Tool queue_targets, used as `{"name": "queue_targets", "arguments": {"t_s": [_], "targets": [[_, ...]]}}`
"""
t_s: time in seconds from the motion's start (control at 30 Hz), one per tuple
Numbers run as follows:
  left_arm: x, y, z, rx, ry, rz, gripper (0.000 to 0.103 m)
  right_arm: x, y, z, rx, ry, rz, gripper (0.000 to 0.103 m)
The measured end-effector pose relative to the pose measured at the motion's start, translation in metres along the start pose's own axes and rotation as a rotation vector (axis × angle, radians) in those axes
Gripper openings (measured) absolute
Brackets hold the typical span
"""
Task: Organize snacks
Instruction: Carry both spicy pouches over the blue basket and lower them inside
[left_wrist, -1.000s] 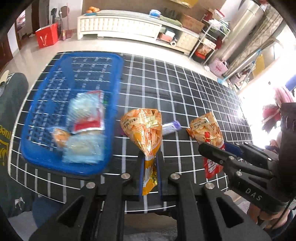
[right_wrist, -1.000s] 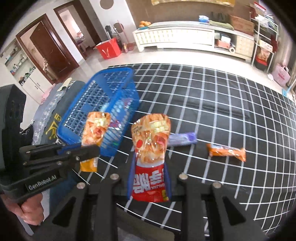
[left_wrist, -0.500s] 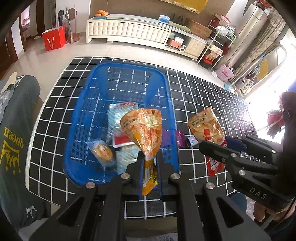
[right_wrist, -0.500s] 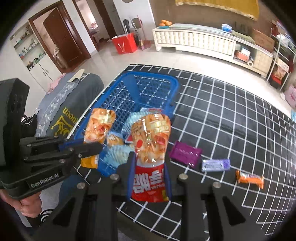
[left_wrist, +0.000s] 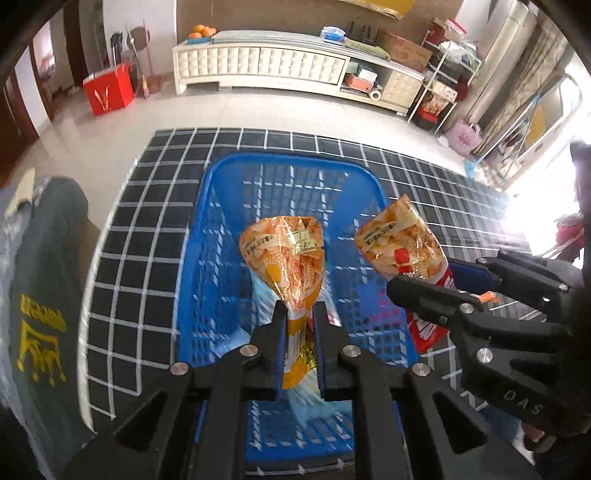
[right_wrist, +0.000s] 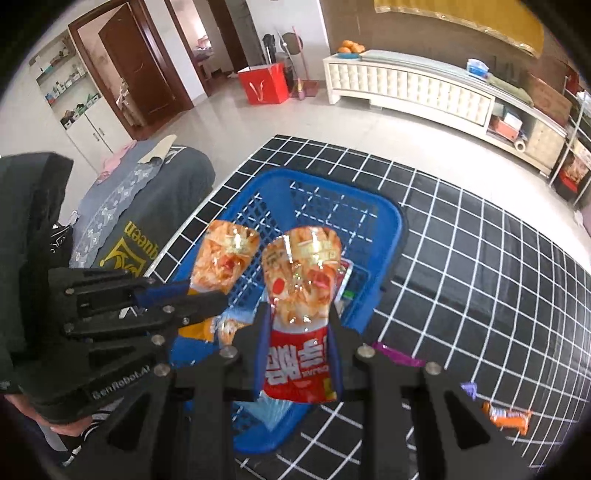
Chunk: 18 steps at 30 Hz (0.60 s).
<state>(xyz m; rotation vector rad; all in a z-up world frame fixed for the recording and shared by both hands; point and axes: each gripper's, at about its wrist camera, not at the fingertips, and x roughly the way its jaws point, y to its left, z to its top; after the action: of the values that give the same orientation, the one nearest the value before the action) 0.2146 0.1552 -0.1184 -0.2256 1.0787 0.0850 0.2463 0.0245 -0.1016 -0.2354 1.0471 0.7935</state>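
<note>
Far half of blue basket (left_wrist: 295, 162) lies bare; pale packets (left_wrist: 306, 402) crowd its near end.

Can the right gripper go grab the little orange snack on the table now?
Probably not yet. The right gripper is shut on the red snack bag, so its jaws are full. The orange snack lies uncovered on the checked tablecloth, so nothing else blocks it.

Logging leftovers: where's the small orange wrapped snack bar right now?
Right wrist view, lower right: the small orange wrapped snack bar lies on the black grid-patterned mat, right of the blue plastic basket, beside a small purple wrapper.
</note>
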Motion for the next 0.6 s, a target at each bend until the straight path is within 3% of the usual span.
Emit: {"name": "queue_targets", "arguments": {"t_s": [0.33,0.43,0.47,0.6], "targets": [[0.041,0.015,0.038,0.037,0.037,0.068,0.016,0.033,-0.012,0.019,0.001,0.034,0.017,0.032],[0.044,0.019,0.045,0.054,0.023,0.086,0.032,0.037,-0.012,0.021,0.003,0.036,0.018,0.032],[0.044,0.019,0.047,0.068,0.017,0.092,0.041,0.038,-0.013,0.022,0.004,0.037,0.019,0.032],[0.04,0.024,0.049,0.097,0.0,0.123,0.042,0.042,-0.013,0.022,0.005,0.043,0.018,0.032]]}}
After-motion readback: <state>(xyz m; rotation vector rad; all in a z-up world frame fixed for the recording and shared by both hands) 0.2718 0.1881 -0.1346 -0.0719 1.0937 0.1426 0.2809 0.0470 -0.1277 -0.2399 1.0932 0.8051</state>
